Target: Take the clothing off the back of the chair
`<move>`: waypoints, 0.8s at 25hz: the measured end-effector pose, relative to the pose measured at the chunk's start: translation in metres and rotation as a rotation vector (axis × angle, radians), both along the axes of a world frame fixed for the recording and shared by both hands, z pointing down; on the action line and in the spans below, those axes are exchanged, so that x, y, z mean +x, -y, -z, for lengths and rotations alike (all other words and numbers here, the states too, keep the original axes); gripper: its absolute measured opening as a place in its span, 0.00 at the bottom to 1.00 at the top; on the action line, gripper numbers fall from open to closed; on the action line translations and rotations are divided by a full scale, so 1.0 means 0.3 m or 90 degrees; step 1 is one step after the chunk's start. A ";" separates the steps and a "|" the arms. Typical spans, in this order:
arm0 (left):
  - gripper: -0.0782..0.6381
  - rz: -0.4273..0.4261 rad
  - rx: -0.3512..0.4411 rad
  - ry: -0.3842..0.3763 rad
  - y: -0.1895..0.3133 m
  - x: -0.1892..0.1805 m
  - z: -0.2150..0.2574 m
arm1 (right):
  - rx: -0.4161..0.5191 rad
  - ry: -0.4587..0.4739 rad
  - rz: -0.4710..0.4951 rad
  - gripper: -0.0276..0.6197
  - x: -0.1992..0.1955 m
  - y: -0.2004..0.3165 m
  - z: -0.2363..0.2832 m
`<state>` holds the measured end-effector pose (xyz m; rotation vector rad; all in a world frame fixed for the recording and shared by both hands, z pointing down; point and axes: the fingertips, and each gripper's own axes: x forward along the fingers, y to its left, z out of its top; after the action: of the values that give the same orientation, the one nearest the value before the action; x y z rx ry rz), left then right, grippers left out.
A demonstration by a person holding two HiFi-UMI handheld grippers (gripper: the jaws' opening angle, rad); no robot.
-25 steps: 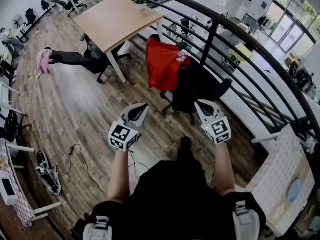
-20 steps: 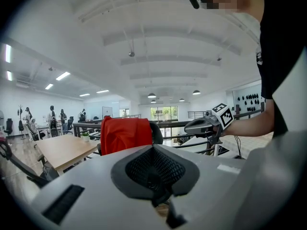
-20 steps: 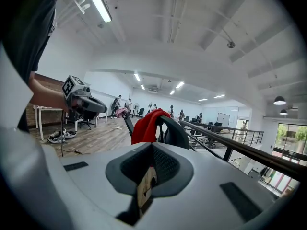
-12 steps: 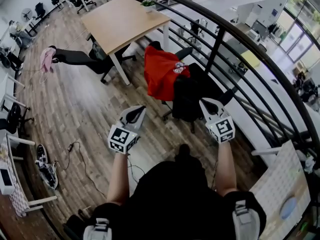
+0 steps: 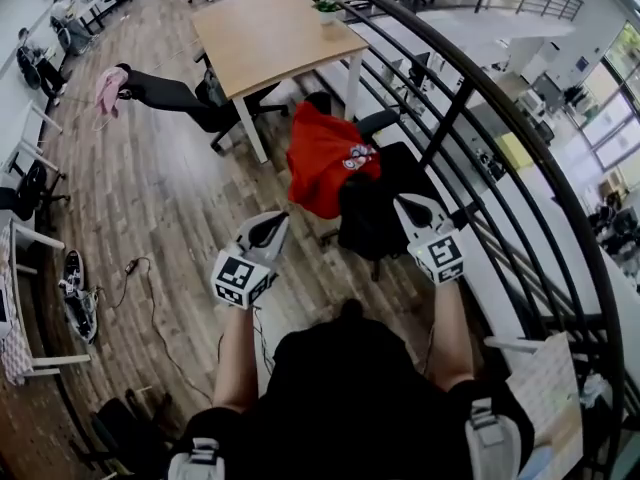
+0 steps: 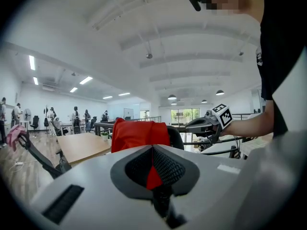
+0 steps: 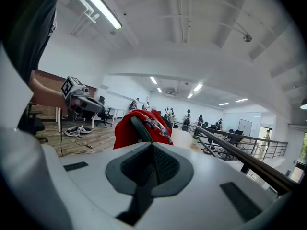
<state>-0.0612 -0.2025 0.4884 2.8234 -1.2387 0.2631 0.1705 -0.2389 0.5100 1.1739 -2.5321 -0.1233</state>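
Note:
A red garment (image 5: 322,156) with a small printed patch hangs over the back of a black office chair (image 5: 385,213) beside the railing. Both grippers are held out in front of the person, short of the chair and touching nothing. My left gripper (image 5: 270,228) is shut and empty, just below the garment's lower edge in the head view. My right gripper (image 5: 409,208) is shut and empty over the chair's seat side. The left gripper view shows the garment (image 6: 139,134) straight ahead past the closed jaws. In the right gripper view the garment (image 7: 125,131) sits ahead, slightly left.
A wooden table (image 5: 270,33) with a small plant (image 5: 328,8) stands beyond the chair. A dark curved railing (image 5: 455,113) runs close along the right. Another black chair with a pink cloth (image 5: 108,88) is far left. Cables (image 5: 140,273) lie on the wood floor.
The person has walked closer to the chair, and both shut grippers have advanced with them towards the red garment. The garment and chair have not moved.

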 end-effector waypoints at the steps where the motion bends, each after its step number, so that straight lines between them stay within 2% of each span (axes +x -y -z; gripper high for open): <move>1: 0.11 0.013 0.004 -0.004 0.001 0.003 0.001 | 0.001 -0.004 0.018 0.04 -0.002 0.013 0.000; 4: 0.11 0.043 0.016 -0.012 0.001 0.005 -0.005 | 0.006 -0.016 0.053 0.04 -0.008 0.045 -0.008; 8: 0.11 0.061 0.007 -0.009 0.011 0.016 -0.030 | 0.000 -0.025 0.079 0.04 -0.016 0.078 -0.017; 12: 0.11 0.071 0.010 -0.004 0.021 0.047 -0.030 | 0.030 -0.025 0.121 0.04 -0.036 0.092 0.007; 16: 0.11 0.062 0.013 0.008 0.022 0.092 -0.023 | 0.009 -0.010 0.118 0.04 -0.028 0.094 -0.003; 20: 0.11 0.059 0.011 0.012 0.035 0.109 -0.026 | 0.014 -0.018 0.133 0.04 -0.030 0.116 0.001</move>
<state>-0.0286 -0.2130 0.4964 2.7749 -1.3772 0.2765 0.1616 -0.2737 0.5097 0.9049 -2.6286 -0.2172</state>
